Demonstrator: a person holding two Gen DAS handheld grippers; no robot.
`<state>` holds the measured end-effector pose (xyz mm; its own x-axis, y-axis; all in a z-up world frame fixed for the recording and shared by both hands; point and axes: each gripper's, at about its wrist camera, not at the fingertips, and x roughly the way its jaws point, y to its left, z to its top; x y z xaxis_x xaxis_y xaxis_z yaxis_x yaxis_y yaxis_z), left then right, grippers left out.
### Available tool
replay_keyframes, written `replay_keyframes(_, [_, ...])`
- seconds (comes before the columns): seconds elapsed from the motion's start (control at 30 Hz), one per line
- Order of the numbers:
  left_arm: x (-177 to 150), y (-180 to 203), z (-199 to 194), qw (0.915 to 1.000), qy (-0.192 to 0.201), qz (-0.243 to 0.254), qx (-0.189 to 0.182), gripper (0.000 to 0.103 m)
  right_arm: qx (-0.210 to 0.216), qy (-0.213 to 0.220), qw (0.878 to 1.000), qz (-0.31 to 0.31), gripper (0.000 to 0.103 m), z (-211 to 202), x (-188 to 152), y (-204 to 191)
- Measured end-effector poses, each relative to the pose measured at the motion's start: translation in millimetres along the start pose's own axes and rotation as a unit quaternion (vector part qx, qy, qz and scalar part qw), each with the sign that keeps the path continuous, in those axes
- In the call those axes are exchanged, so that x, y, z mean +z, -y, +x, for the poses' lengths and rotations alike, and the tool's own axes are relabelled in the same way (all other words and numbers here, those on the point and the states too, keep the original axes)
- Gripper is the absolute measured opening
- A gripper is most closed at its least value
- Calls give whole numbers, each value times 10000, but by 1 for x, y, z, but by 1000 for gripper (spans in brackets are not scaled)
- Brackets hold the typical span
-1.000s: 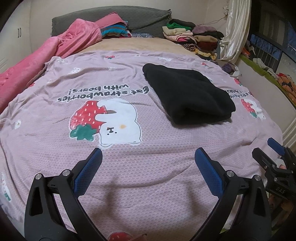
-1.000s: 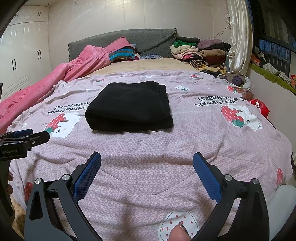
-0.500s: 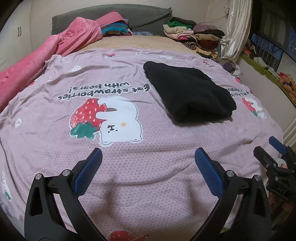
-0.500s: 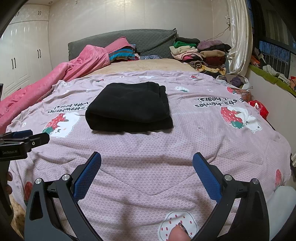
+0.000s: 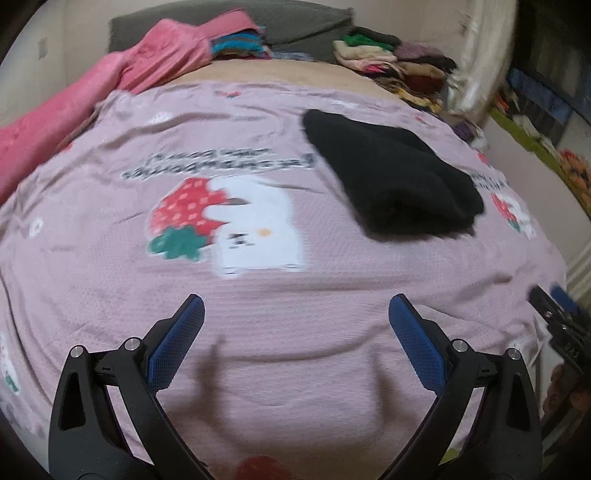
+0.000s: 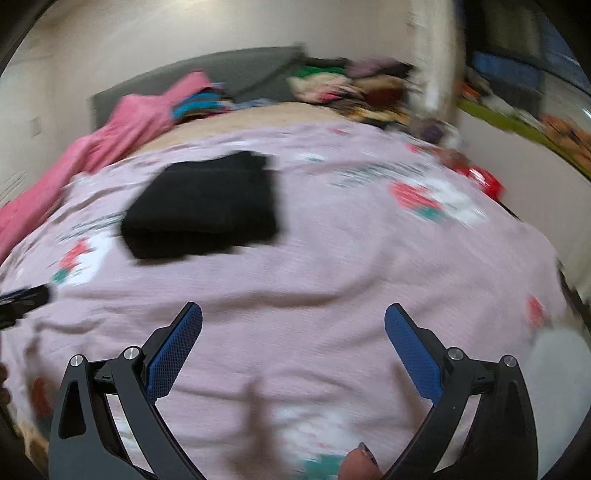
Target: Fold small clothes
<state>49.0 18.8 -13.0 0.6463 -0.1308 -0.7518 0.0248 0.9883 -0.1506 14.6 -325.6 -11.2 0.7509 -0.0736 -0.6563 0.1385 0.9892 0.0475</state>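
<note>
A folded black garment [image 5: 391, 177] lies on the pink strawberry-print bedspread [image 5: 277, 302], far right of centre in the left wrist view and far left of centre in the right wrist view [image 6: 207, 206]. My left gripper [image 5: 295, 306] is open and empty above the near part of the bedspread. My right gripper [image 6: 293, 314] is open and empty too, well short of the garment. The right gripper's tip shows at the right edge of the left view [image 5: 557, 314]. The left gripper's tip shows at the left edge of the right view [image 6: 22, 299].
A pink blanket [image 5: 88, 107] lies along the left side of the bed. A pile of clothes [image 5: 399, 66] sits at the far right by the grey headboard [image 5: 303, 22]. A curtain [image 5: 476, 74] and window ledge are on the right. Both views are motion-blurred.
Both grippers have moved and both views are now blurred. The right view has swung and tilted, so the garment sits further left. Both grippers stay open; the garment has not moved.
</note>
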Motion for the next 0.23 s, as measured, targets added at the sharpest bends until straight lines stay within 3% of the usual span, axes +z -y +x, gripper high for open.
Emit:
replay_keyframes(0.07, [7,-36,4,9991,-156,-359,166,93,-497,-57,9976,484,99,5,-2,41])
replay_keyframes(0.13, [16,-79,6,9973,-183,-658,267,93,-1343,-172,9835,1196,99,11,-5,112])
replay_keyframes(0.17, [21,-113,9,9947,-214,-813,597,93,-1765,-220,9724,1511,99,12,-9,146])
replay_keyframes(0.23, [31,-179,11,9841,-137,-1105,1380,93,-2749,-325,9364,2158,99,12,-21,232])
